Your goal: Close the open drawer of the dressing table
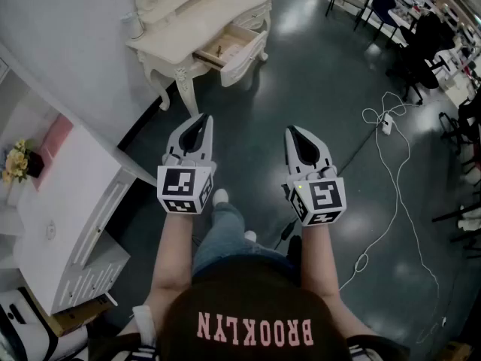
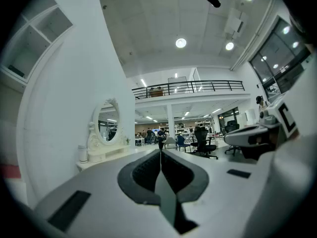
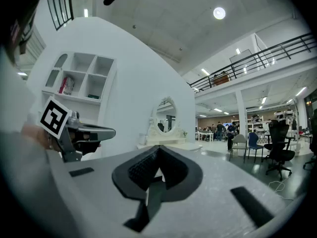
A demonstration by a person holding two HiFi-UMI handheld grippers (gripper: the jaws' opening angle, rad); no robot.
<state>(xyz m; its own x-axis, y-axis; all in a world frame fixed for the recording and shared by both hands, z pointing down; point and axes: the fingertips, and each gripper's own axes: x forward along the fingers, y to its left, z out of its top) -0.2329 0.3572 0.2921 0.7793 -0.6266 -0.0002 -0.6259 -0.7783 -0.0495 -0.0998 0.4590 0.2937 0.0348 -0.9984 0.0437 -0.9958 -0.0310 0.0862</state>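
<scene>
Drawer (image 1: 229,51) open in cream bench (image 1: 188,21), upper middle of head view, far off. Left tool (image 1: 198,120) and right tool (image 1: 294,131) both closed, empty. Likely a light, rigid slider: push the front face.

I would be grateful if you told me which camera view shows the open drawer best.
The head view: it looks down into the open drawer, pulled out of the dressing table. The left and right gripper views show only the table's mirror and top; the drawer is not visible there.
</scene>
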